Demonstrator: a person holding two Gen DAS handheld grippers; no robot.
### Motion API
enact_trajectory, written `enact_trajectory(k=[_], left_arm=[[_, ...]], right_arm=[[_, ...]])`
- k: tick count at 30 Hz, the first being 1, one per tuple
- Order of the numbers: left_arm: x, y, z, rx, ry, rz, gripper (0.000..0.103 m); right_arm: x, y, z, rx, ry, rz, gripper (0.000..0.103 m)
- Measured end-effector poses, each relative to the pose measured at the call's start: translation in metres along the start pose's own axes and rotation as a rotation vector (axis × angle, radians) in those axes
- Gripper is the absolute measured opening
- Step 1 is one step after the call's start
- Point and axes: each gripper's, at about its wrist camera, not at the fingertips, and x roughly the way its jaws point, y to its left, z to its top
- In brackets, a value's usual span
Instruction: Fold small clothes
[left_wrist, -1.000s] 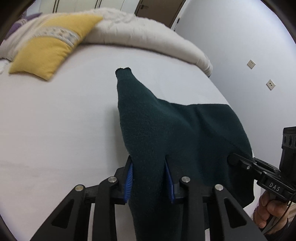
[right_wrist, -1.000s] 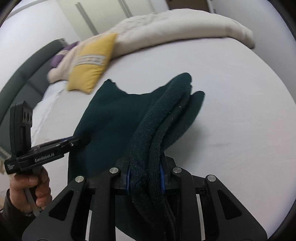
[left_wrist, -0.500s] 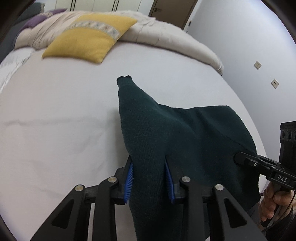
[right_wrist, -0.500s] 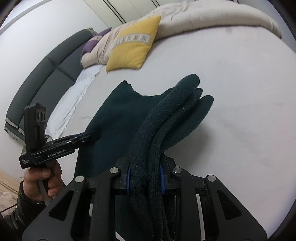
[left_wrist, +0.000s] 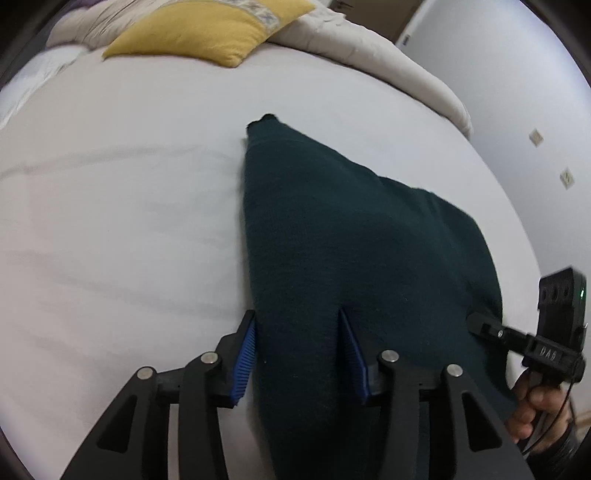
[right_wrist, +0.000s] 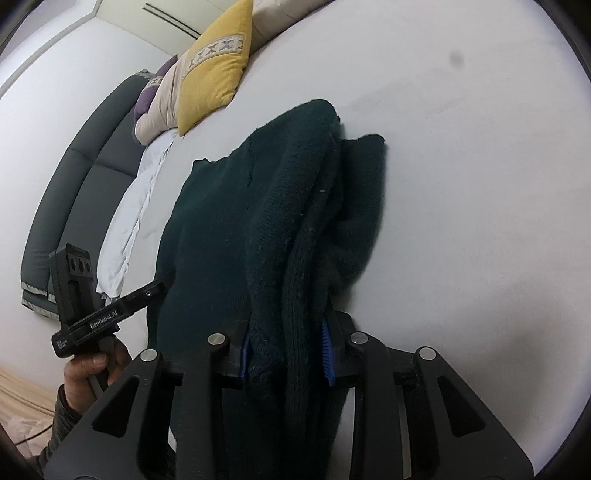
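- Left wrist view: we held the left gripper (left_wrist: 299, 354) low over the bed, its jaws opening around a near corner of the dark green knitted garment (left_wrist: 351, 236). The cloth still sat between the blue pads (left_wrist: 244, 354), though a thin gap showed at each side, so we judged the grip let go.
- The garment lay spread on the white bedsheet (left_wrist: 122, 229), one narrow tip reaching toward the yellow cushion (left_wrist: 207, 33) and the cream duvet (left_wrist: 373, 51) beyond.
- At the right edge, our right hand (left_wrist: 535, 406) carried the other tool at the far corner.
- To do this step well, we judged, both corners should drop together and flat, edges matched, before we drew the tools back along the sheet without dragging the knit.
- Right wrist view: the right gripper (right_wrist: 286, 347) had its jaws opening too, yet the thick bunched folds of the garment (right_wrist: 280, 206) filled the gap and the pads (right_wrist: 327, 349) appeared to press on them.
- Our left hand (right_wrist: 92, 376) appeared at the left with its tool.
- Behind stood a grey padded headboard (right_wrist: 70, 192), a purple cushion (right_wrist: 147, 96) and pale walls.
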Motion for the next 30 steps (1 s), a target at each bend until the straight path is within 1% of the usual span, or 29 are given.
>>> enact_trajectory(k=[2,3,4,5,7,8,9,10,11,13,15,16,18,19,21,24,25,26,28,29,30], left_arm=[[-0.002,0.002,-0.001,-0.022,-0.006,-0.014,0.051],[-0.004,0.002,-0.001,-0.026,-0.01,-0.017,0.051],[-0.007,0.002,-0.003,-0.03,-0.017,-0.022,0.051],[-0.01,0.001,-0.004,-0.033,-0.024,-0.024,0.051],[-0.014,0.0,-0.006,-0.031,-0.031,-0.021,0.051],[-0.015,-0.001,-0.006,-0.029,-0.034,-0.017,0.051],[-0.015,-0.001,-0.007,-0.03,-0.035,-0.016,0.051],[-0.014,-0.001,-0.008,-0.037,-0.038,-0.016,0.051],[-0.014,0.0,-0.008,-0.042,-0.037,-0.02,0.052],[-0.012,0.001,-0.009,-0.052,-0.039,-0.021,0.053],[-0.015,0.005,-0.017,-0.058,-0.043,-0.019,0.057],[-0.012,0.006,-0.013,-0.054,-0.042,-0.018,0.058],[-0.01,0.008,-0.014,-0.047,-0.048,-0.014,0.062],[-0.01,0.01,-0.013,-0.053,-0.049,-0.022,0.061],[-0.017,0.009,-0.014,-0.047,-0.065,-0.016,0.06],[-0.037,-0.002,-0.02,0.006,-0.119,0.028,0.057],[-0.046,-0.006,-0.022,0.03,-0.151,0.047,0.057],[-0.059,-0.011,-0.026,0.05,-0.196,0.072,0.059],[-0.084,-0.019,-0.033,0.076,-0.284,0.11,0.066],[-0.101,-0.024,-0.037,0.091,-0.34,0.13,0.076],[-0.115,-0.029,-0.041,0.106,-0.391,0.154,0.089]], right_arm=[[-0.001,0.0,-0.001,0.011,0.0,0.011,0.028],[0.003,0.004,0.007,0.024,0.001,0.014,0.029],[0.001,0.006,0.009,0.032,-0.001,0.007,0.034],[-0.005,0.009,0.008,0.035,-0.004,-0.02,0.038],[-0.017,0.014,0.006,0.031,-0.022,-0.073,0.04],[-0.027,0.019,0.005,0.023,-0.043,-0.077,0.04],[-0.037,0.027,0.002,0.001,-0.074,-0.055,0.04],[-0.043,0.03,0.001,-0.015,-0.081,-0.044,0.04],[-0.045,0.034,-0.001,-0.027,-0.077,-0.045,0.04],[-0.039,0.034,-0.006,-0.044,-0.049,-0.085,0.04],[-0.022,0.02,-0.012,-0.019,-0.008,-0.142,0.04],[-0.017,0.012,-0.014,0.008,-0.006,-0.125,0.04],[-0.017,0.003,-0.016,0.033,-0.039,-0.072,0.039],[-0.018,0.003,-0.016,0.029,-0.038,-0.068,0.039],[-0.024,0.008,-0.014,0.02,-0.035,-0.096,0.039],[-0.041,0.019,-0.014,-0.003,-0.077,-0.157,0.042],[-0.053,0.03,-0.013,-0.025,-0.116,-0.189,0.042],[-0.063,0.037,-0.013,-0.046,-0.151,-0.219,0.042],[-0.086,0.057,-0.012,-0.095,-0.231,-0.279,0.043],[-0.096,0.065,-0.012,-0.115,-0.267,-0.296,0.046],[-0.107,0.076,-0.011,-0.139,-0.307,-0.313,0.049]])
